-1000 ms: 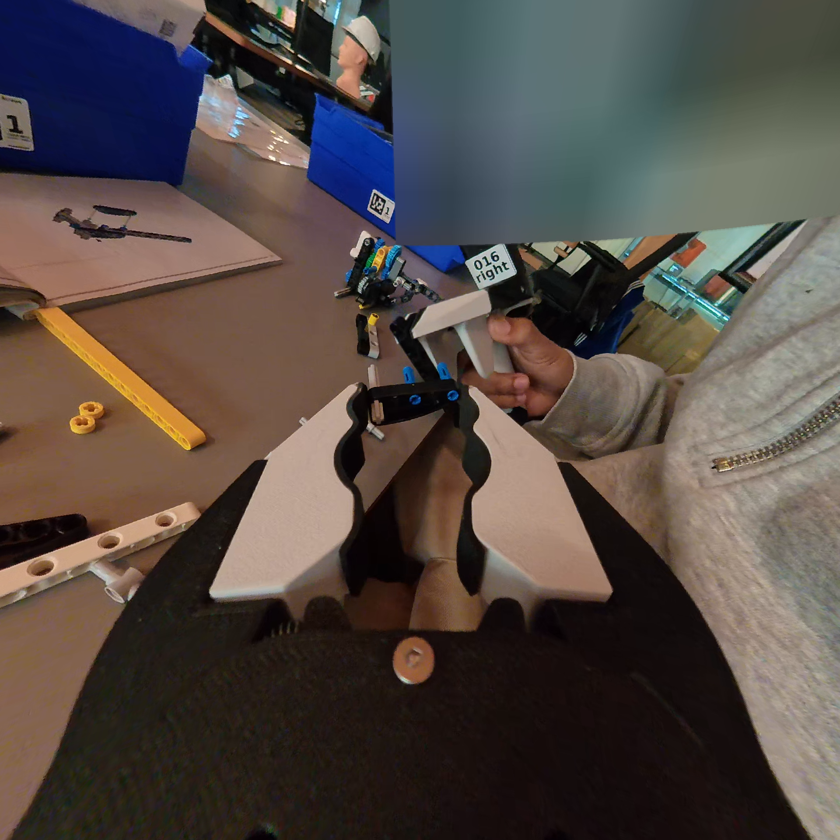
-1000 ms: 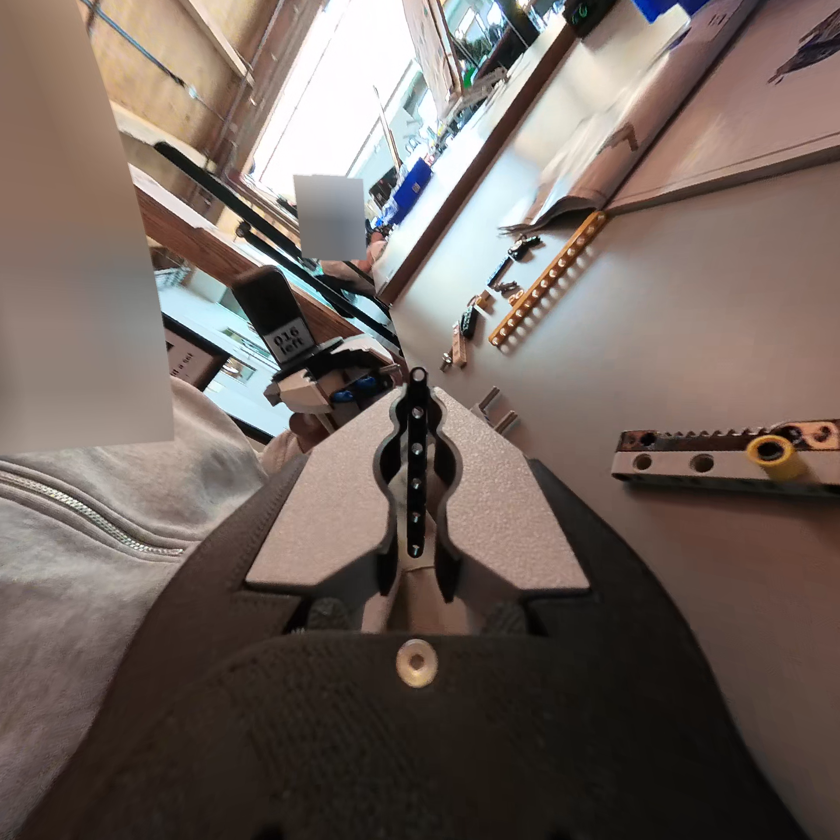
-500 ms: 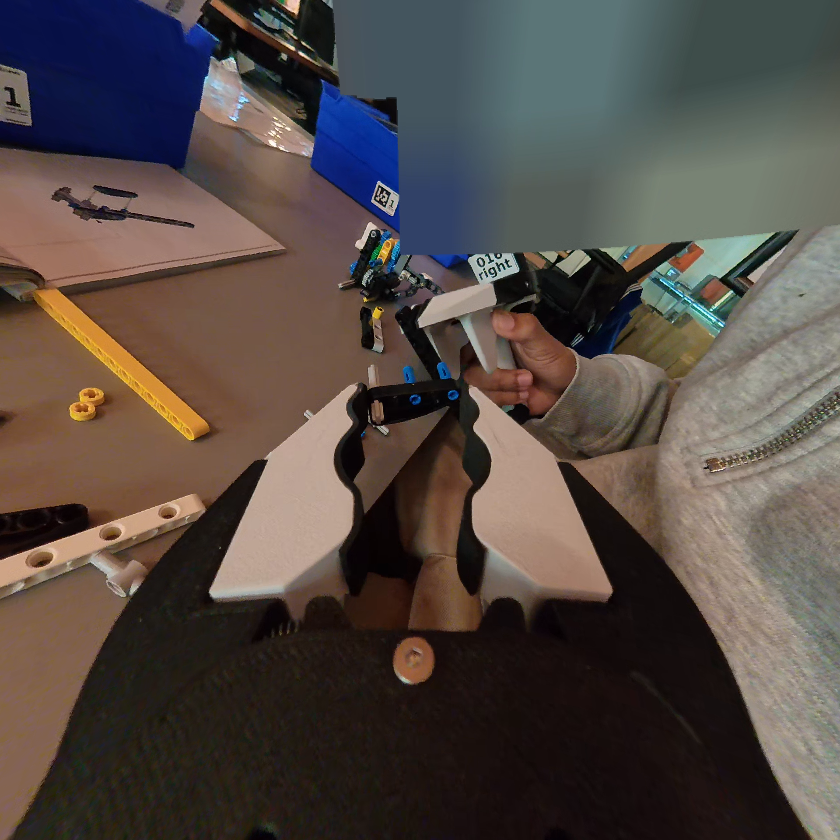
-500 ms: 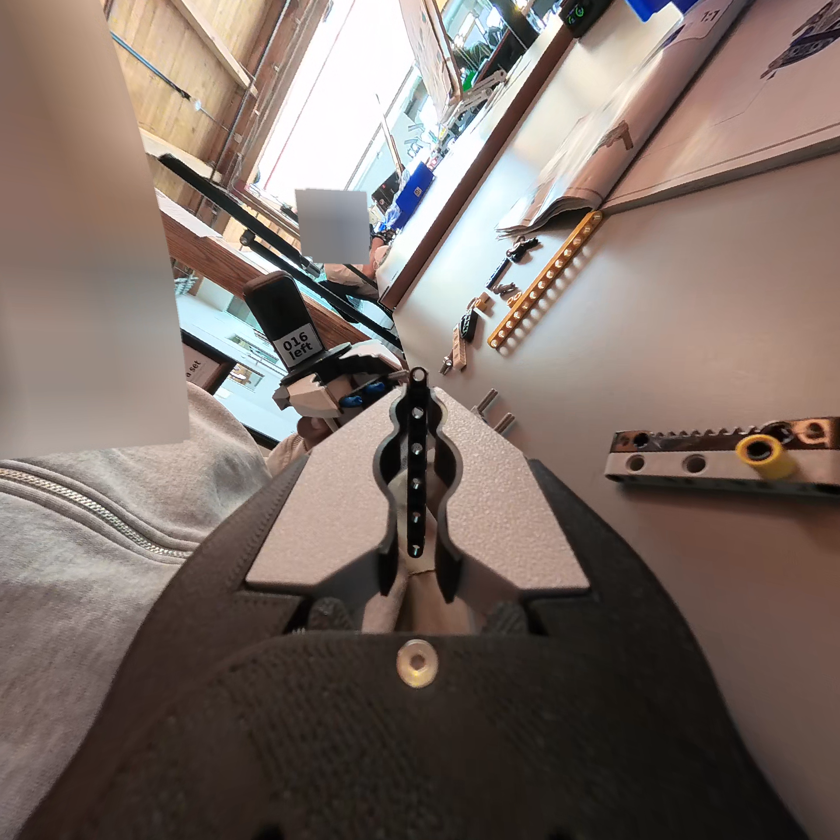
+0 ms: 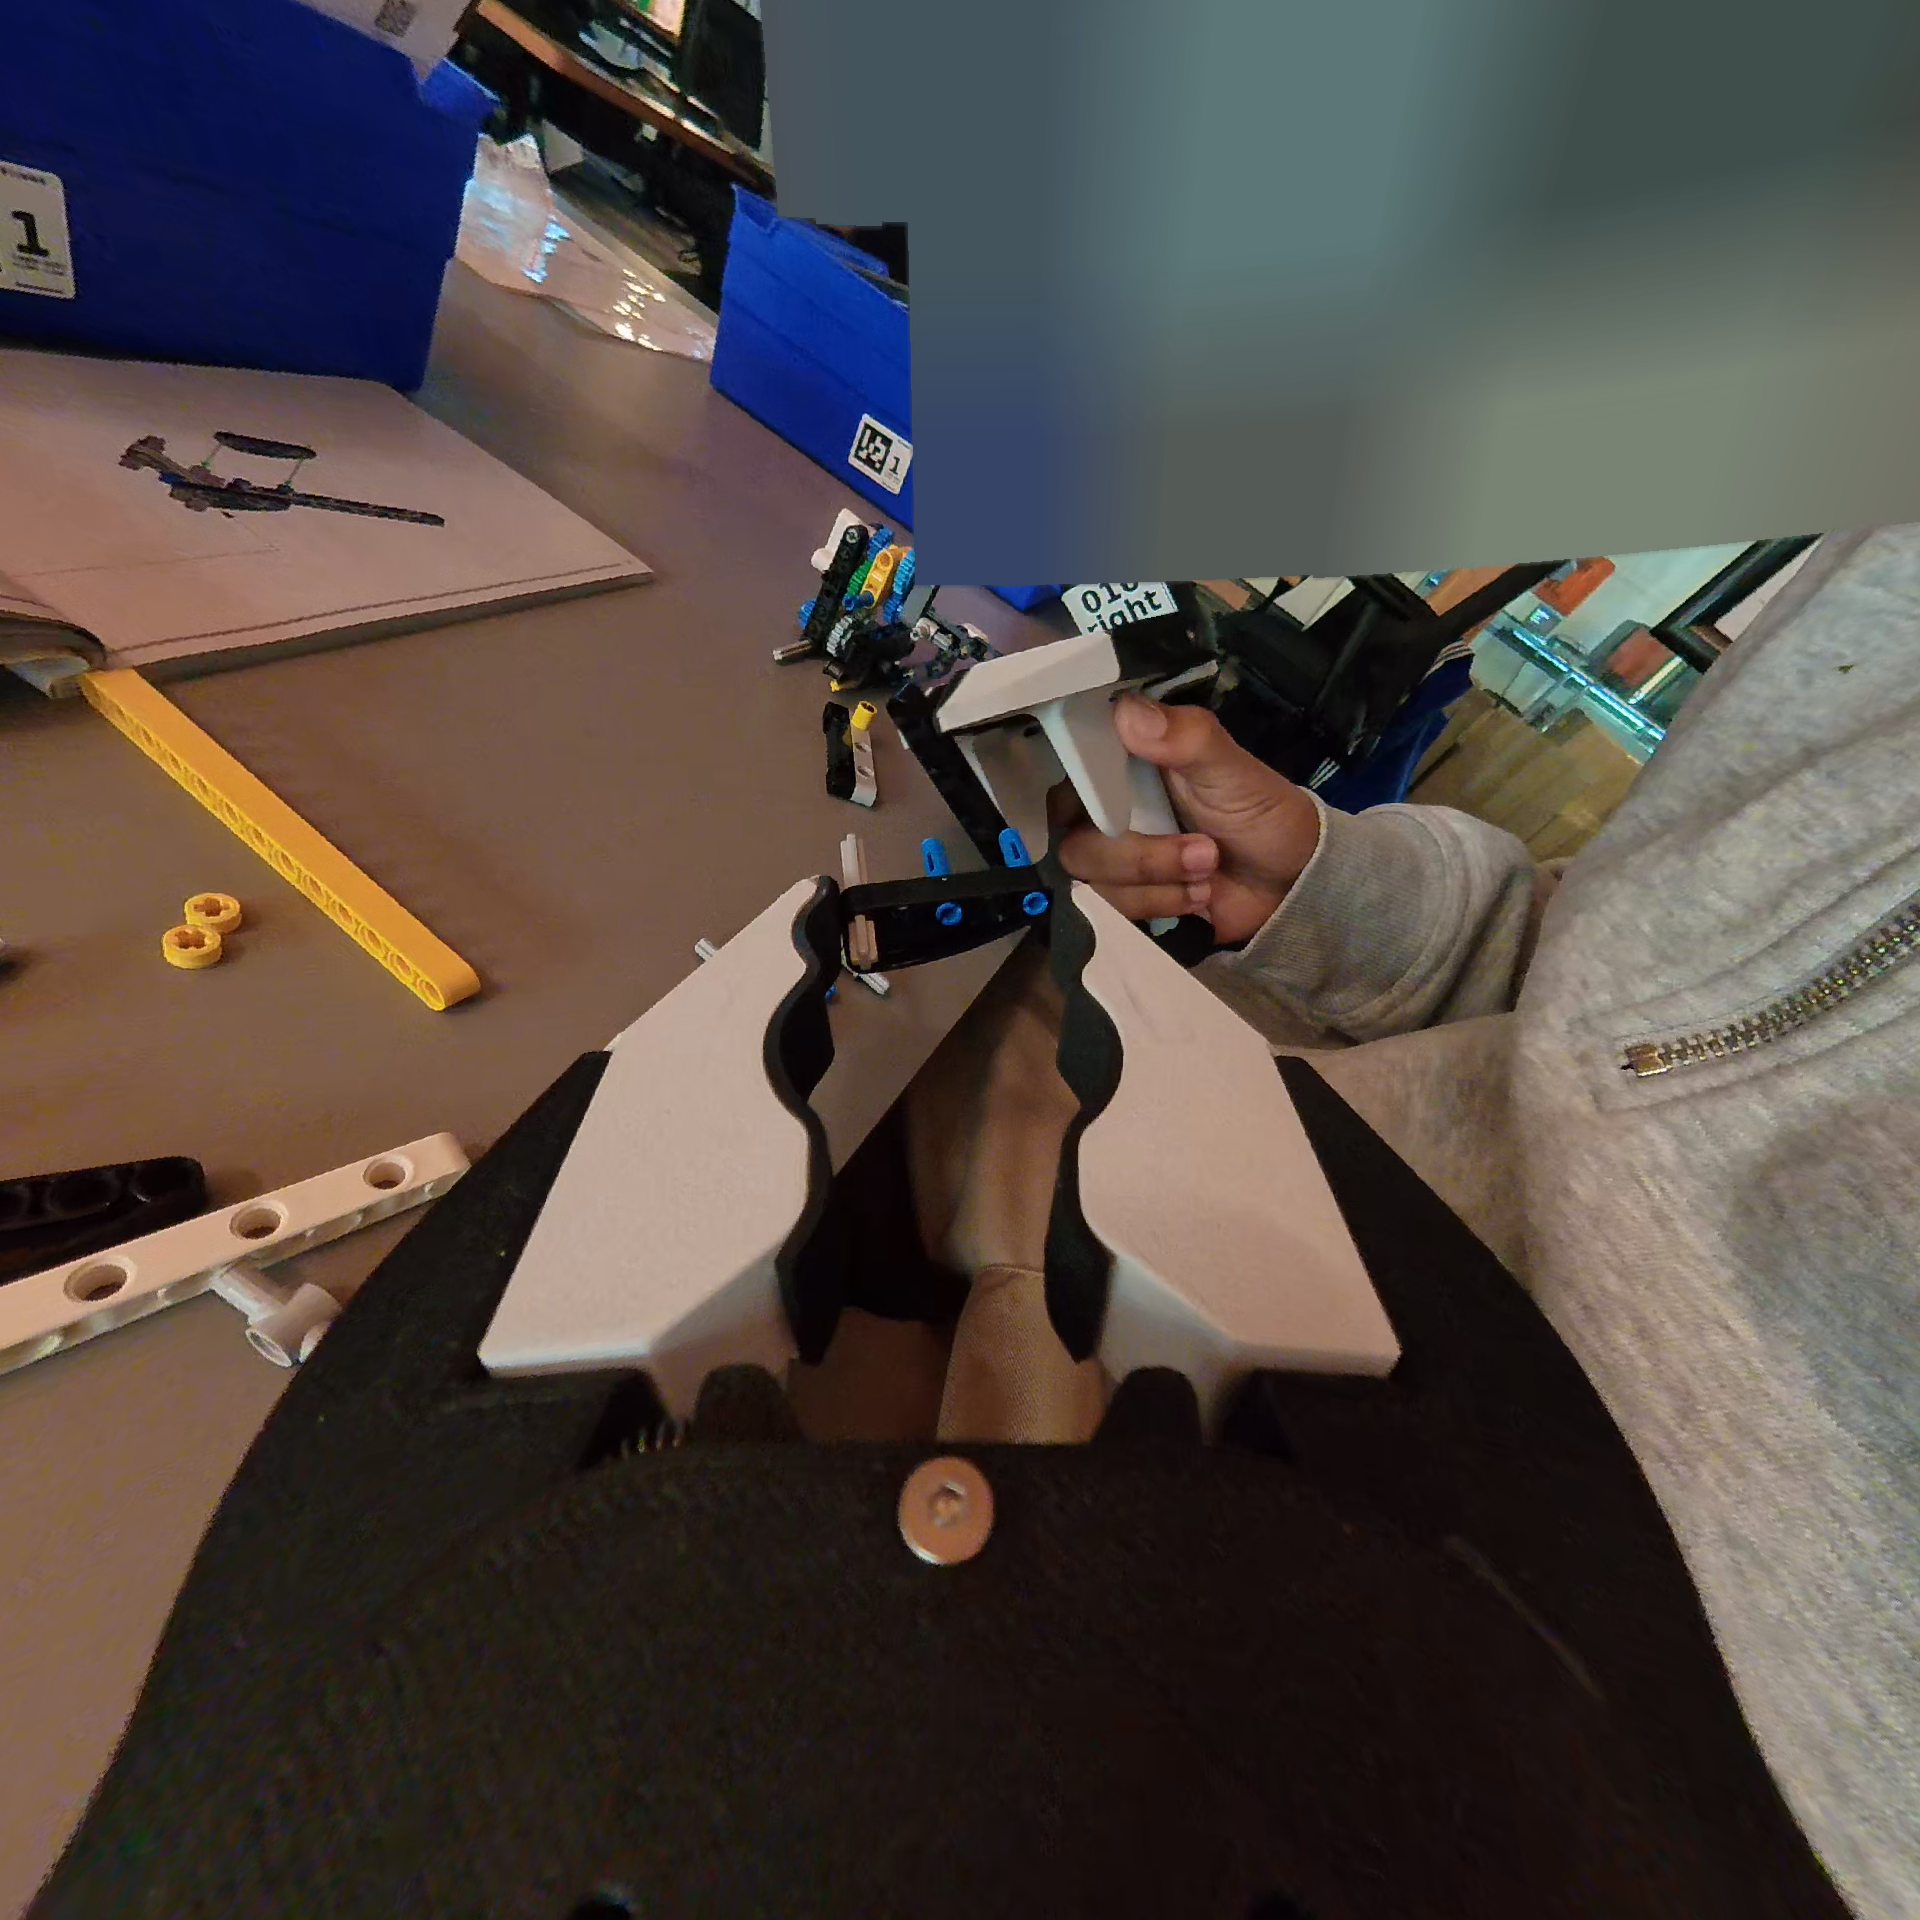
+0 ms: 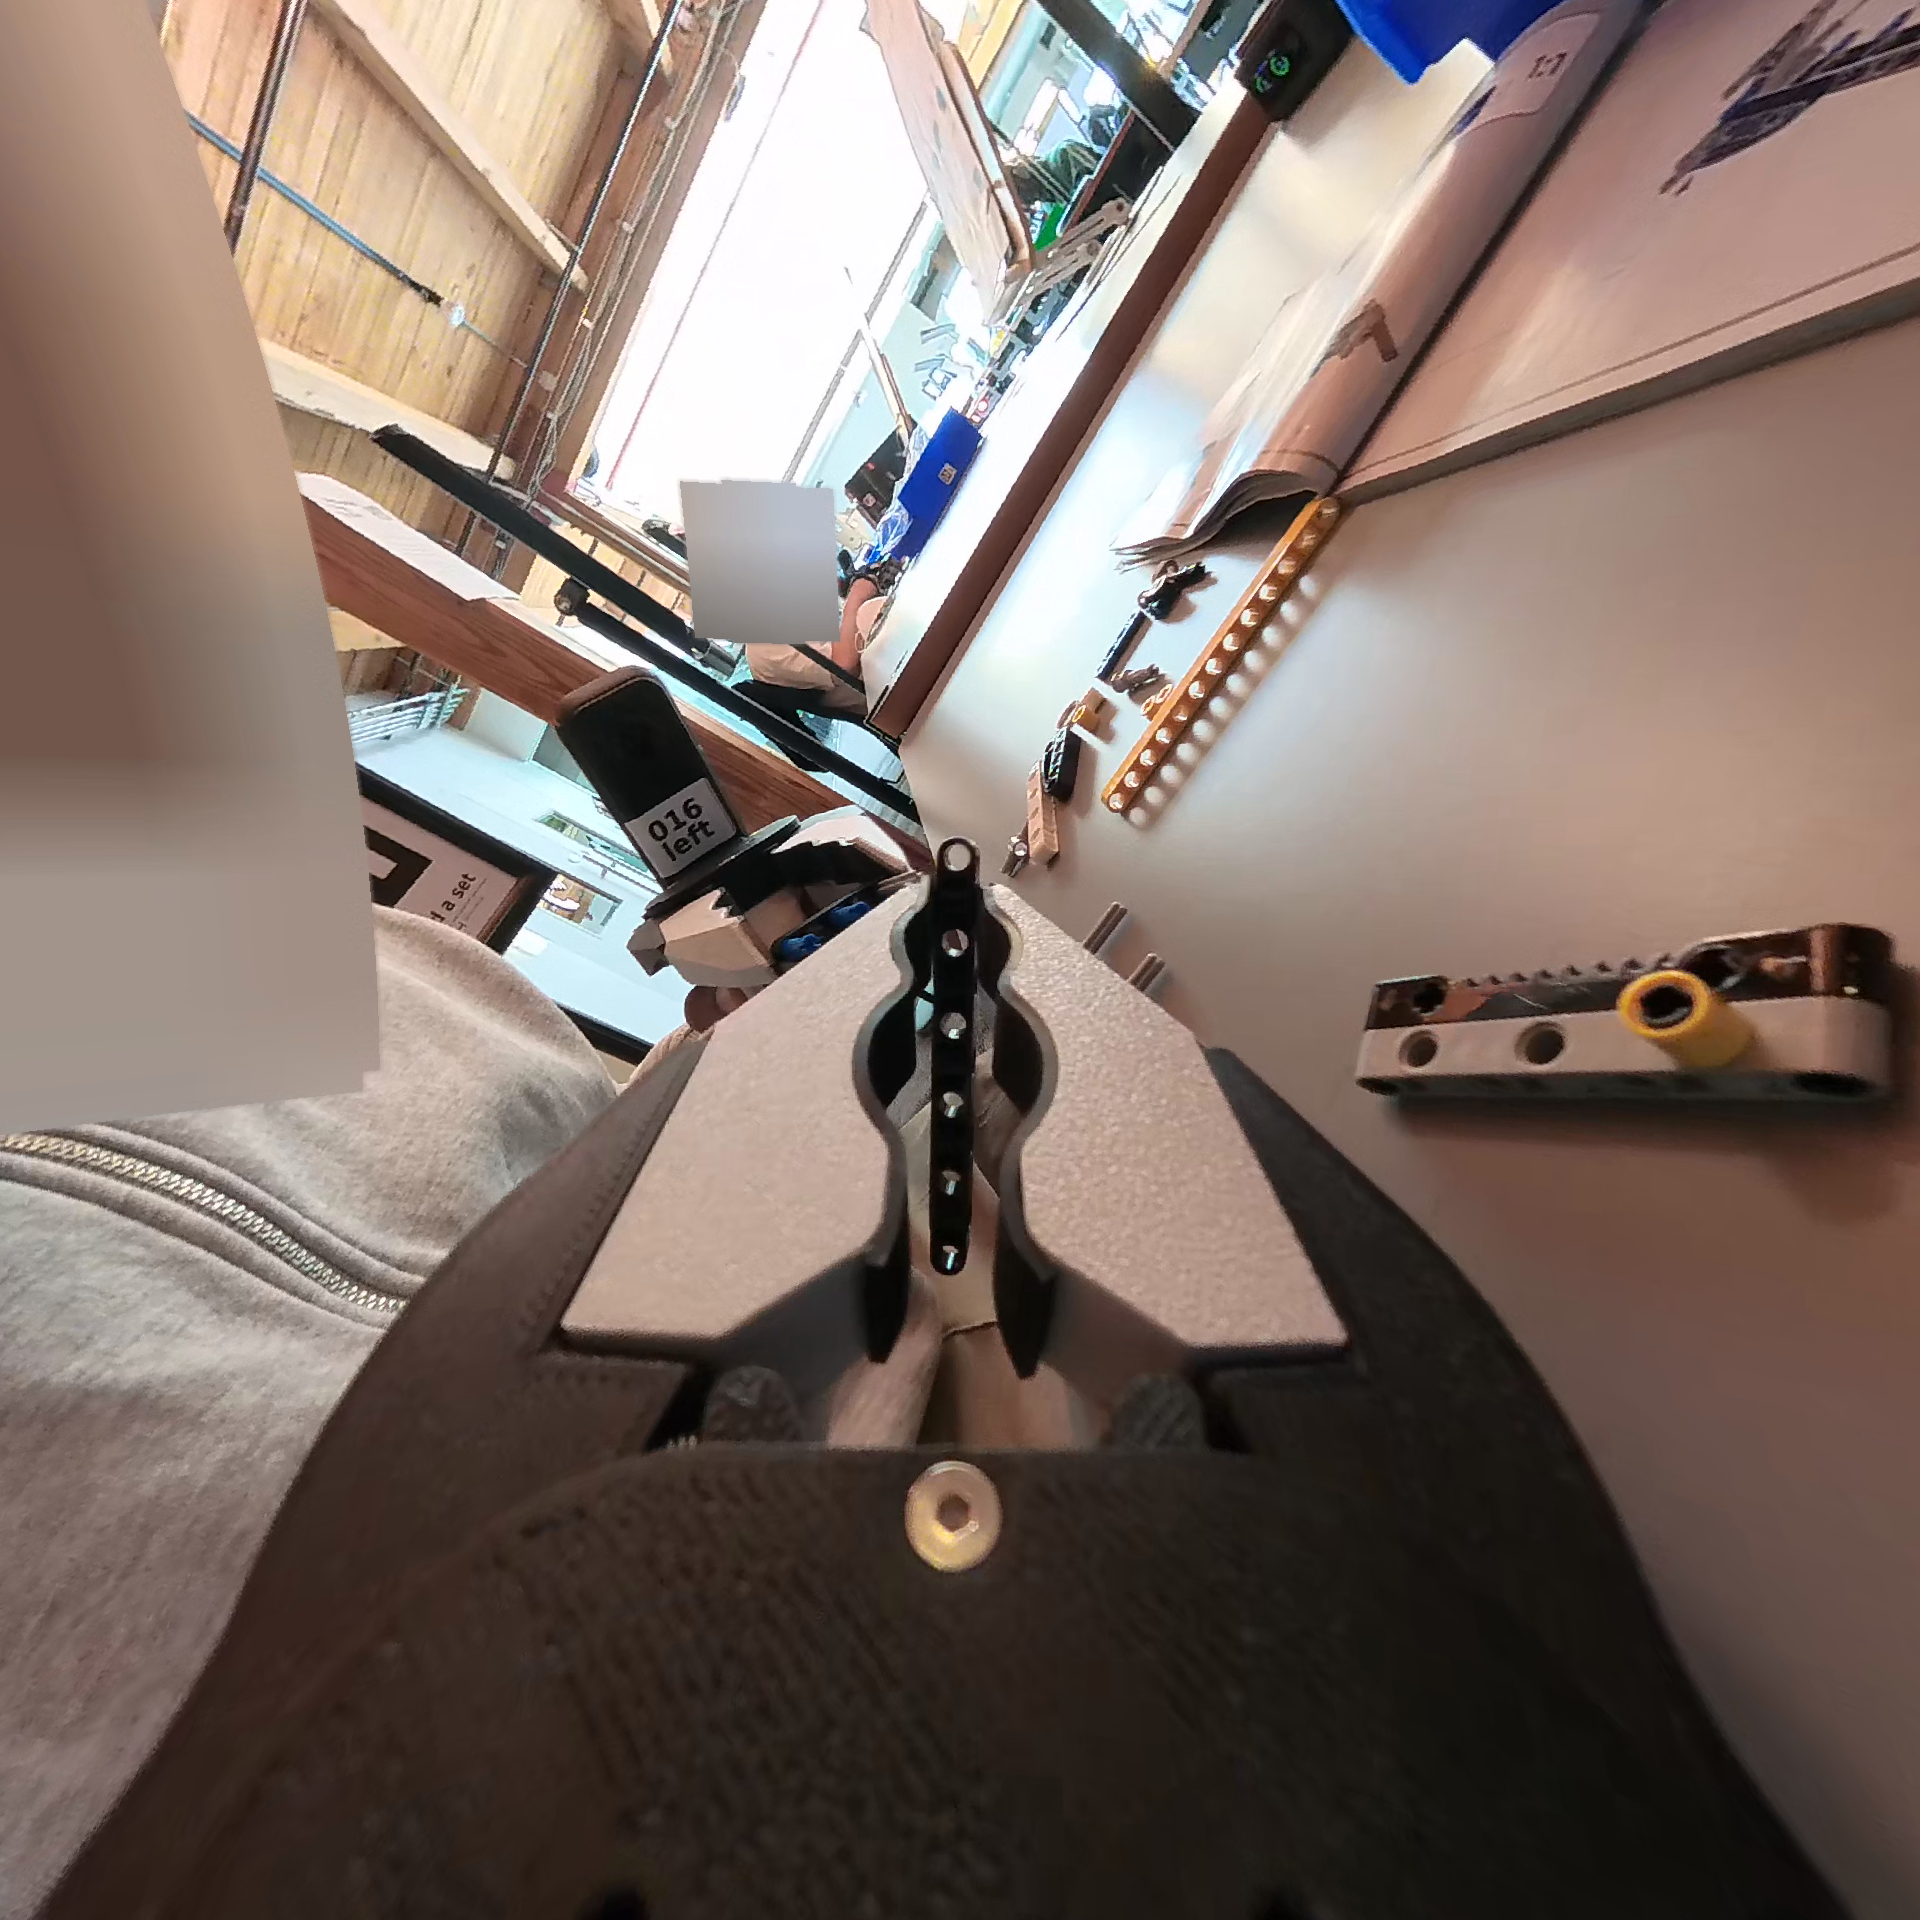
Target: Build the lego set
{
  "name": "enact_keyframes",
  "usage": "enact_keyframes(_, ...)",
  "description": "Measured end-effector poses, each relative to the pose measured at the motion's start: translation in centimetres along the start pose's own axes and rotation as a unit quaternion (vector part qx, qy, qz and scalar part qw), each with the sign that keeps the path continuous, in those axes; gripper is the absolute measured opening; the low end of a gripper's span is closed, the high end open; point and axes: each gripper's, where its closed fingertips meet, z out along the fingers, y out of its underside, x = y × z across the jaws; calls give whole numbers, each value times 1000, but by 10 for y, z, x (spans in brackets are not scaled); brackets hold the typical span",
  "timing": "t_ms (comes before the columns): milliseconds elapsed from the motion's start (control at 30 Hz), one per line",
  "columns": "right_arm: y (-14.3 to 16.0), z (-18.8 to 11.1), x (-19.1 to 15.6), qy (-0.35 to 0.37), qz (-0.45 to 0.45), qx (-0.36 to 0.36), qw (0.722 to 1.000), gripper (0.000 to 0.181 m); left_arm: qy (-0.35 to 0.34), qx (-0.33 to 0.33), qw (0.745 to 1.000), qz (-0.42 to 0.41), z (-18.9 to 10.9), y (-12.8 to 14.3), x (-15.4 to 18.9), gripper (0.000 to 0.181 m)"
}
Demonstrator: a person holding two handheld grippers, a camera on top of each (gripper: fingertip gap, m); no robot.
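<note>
Matt grey desk [image 5: 582, 748]; glossy plastic yellow beam [image 5: 275, 836] at 10 o'clock; rough black gripper housing [image 5: 935, 1683] with bright metal screw [image 5: 943, 1509]; soft grey knit cloth sleeve [image 5: 1392, 914]; paper booklet [image 5: 270, 520].

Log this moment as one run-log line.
left gripper: shut on black piece with blue pins | right gripper: shut on thin black beam | pieces: close, not joined

Right gripper [image 6: 954, 914] fingers [image 6: 1049, 1039] clamp a thin black beam [image 6: 953, 1049].

Bare table [image 5: 582, 831] between yellow beam [image 5: 281, 831] and small black-yellow piece [image 5: 847, 753] — open passage — booklet [image 5: 312, 540] bounds it behind
</note>
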Motion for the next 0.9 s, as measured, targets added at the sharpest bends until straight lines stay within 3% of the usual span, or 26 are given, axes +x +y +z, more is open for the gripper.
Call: enact_keyframes(900,-2,-4,1,-3,28,4,1000,5,2,-7,1000,22,1,1,6,36)
